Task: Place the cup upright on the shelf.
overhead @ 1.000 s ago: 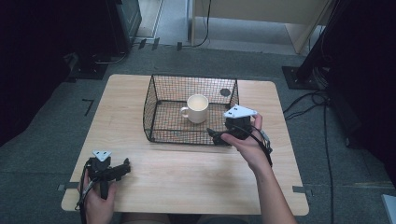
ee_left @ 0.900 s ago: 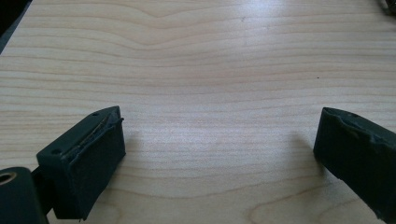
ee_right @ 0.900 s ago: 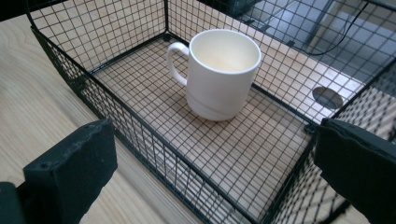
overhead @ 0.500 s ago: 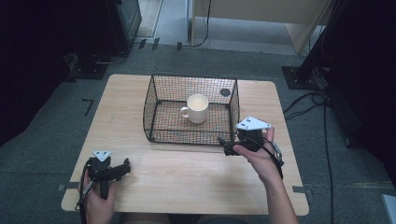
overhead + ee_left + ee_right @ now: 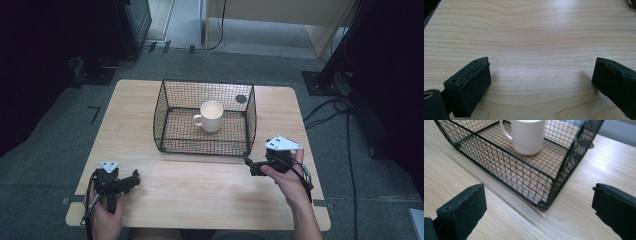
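A white mug (image 5: 211,115) (image 5: 527,135) stands upright inside a black wire basket (image 5: 167,102) (image 5: 564,167) at the middle of the wooden table (image 5: 200,185). My right gripper (image 5: 249,165) (image 5: 537,206) is held just off the basket's near right corner, open, with nothing between its jaws. My left gripper (image 5: 134,179) (image 5: 540,82) rests near the table's front left corner, open over bare wood.
A small dark round spot (image 5: 241,99) lies on the table behind the basket's far right corner. Cables (image 5: 345,135) run over the floor to the right. Bare wood stretches between the two grippers along the table's front.
My right gripper has drawn back from the basket's right side toward the near right of the table. The left gripper has stayed put.
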Demonstrator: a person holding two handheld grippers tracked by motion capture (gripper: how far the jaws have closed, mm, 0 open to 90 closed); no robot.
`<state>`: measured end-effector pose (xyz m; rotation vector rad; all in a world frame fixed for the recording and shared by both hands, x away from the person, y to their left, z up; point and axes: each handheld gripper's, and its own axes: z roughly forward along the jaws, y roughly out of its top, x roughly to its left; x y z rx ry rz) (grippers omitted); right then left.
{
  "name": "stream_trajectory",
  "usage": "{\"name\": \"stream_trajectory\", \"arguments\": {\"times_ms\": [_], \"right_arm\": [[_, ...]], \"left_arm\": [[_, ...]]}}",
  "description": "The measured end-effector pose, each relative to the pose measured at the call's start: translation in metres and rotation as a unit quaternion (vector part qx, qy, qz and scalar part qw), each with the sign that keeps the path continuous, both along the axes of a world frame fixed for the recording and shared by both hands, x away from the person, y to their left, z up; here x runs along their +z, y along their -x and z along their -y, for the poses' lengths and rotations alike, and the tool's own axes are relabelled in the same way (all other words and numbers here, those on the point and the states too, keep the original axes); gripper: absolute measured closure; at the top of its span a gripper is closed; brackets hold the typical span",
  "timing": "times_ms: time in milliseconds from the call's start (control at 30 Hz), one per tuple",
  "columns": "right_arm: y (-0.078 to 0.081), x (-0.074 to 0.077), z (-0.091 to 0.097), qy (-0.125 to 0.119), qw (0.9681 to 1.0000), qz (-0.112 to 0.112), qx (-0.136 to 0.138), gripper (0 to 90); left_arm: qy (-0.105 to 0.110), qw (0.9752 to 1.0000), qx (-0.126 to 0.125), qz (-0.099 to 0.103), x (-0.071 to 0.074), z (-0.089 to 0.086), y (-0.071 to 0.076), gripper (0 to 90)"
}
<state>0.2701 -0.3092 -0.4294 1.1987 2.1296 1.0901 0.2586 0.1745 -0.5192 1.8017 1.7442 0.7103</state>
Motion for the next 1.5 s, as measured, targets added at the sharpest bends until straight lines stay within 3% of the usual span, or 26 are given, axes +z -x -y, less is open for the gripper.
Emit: {"name": "stream_trajectory", "arguments": {"times_ms": [167,633,1067,1333,1500], "right_arm": [[0.004,-0.013,0.011,0.010,0.9998,-0.007,-0.015,0.0],[0.019,-0.053,0.050,0.006,0.9976,-0.033,-0.061,0.0],[0.043,-0.089,0.088,0.011,0.9906,-0.070,-0.117,0.0],[0.060,-0.097,0.112,0.015,0.9849,-0.082,-0.152,0.0],[0.064,-0.098,0.116,0.014,0.9846,-0.083,-0.153,0.0]], "left_arm": [[-0.001,1.0000,-0.001,-0.001,0.000,0.000,0.000,2.2],[-0.001,1.0000,-0.001,-0.001,0.000,0.000,0.000,2.2],[-0.001,1.0000,-0.001,-0.001,0.000,0.000,0.000,2.2],[-0.001,1.0000,-0.001,-0.001,0.000,0.000,0.000,2.2],[-0.001,1.0000,-0.001,-0.001,0.000,0.000,0.000,2.2]]}}
